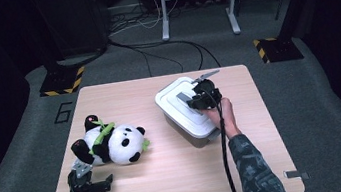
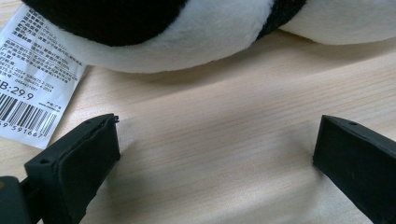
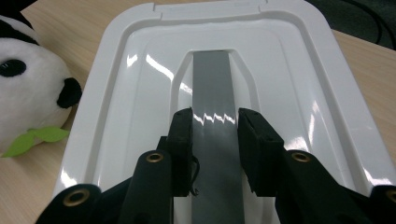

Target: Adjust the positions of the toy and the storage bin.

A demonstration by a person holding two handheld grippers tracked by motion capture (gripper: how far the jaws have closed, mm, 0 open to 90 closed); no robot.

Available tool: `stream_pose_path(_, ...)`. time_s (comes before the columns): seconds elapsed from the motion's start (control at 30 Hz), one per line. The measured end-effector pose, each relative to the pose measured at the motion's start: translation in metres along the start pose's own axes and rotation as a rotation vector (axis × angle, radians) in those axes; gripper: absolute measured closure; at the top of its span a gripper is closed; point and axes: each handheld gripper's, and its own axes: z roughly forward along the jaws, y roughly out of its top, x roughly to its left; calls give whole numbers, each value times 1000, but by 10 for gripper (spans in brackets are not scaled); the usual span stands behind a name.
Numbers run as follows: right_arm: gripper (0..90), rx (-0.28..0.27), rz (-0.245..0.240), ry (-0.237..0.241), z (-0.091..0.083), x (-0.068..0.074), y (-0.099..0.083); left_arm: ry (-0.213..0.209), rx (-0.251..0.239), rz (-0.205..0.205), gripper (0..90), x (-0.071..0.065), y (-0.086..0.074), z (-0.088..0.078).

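On the left side of the light wooden table (image 1: 179, 175), near the front edge, the left gripper (image 1: 101, 182) lies low in a person's hand. Its two black jaws stand wide apart with only bare wood between them. They hold nothing and touch nothing. Just past the jaws lies the soft black and white toy panda (image 1: 114, 143), on its side, with a green leaf at its neck. In the left gripper view the panda's fluffy body (image 2: 196, 32) is close ahead of the jaw tips but apart from them. A white paper tag with a barcode (image 2: 35, 79) lies flat on the wood by the left jaw.

To the right, well apart from the panda, sits the white plastic box with a white lid (image 1: 181, 112). A flat grey handle strip (image 3: 212, 93) runs along the middle of the lid. The right gripper (image 1: 194, 101) rests on top of the lid, held by the person's other hand. In the right gripper view its two black jaws are pressed on both sides of the grey handle, one on each side. They are squeezed tight on it.
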Motion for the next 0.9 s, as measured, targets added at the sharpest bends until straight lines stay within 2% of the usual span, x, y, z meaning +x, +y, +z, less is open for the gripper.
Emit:
stream_pose_path(0.1,669,-2,4,10,-2,4,-2,0,0,0,0,0,0,0)
stream_pose_path(0.2,668,0,-14,2,-3,10,-4,0,0,0,0,0,0,0)
stream_pose_path(0.43,668,-1,-20,-2,-5,22,-8,0,0,0,0,0,0,0)
stream_pose_path(0.53,669,3,-30,-21,-4,30,-8,0,0,0,0,0,0,0)
stream_pose_path(0.6,668,5,-27,-8,-5,33,-9,0,0,0,0,0,0,0)
stream_pose_path(0.9,668,2,-55,-5,-5,46,-11,0,0,0,0,0,0,0)
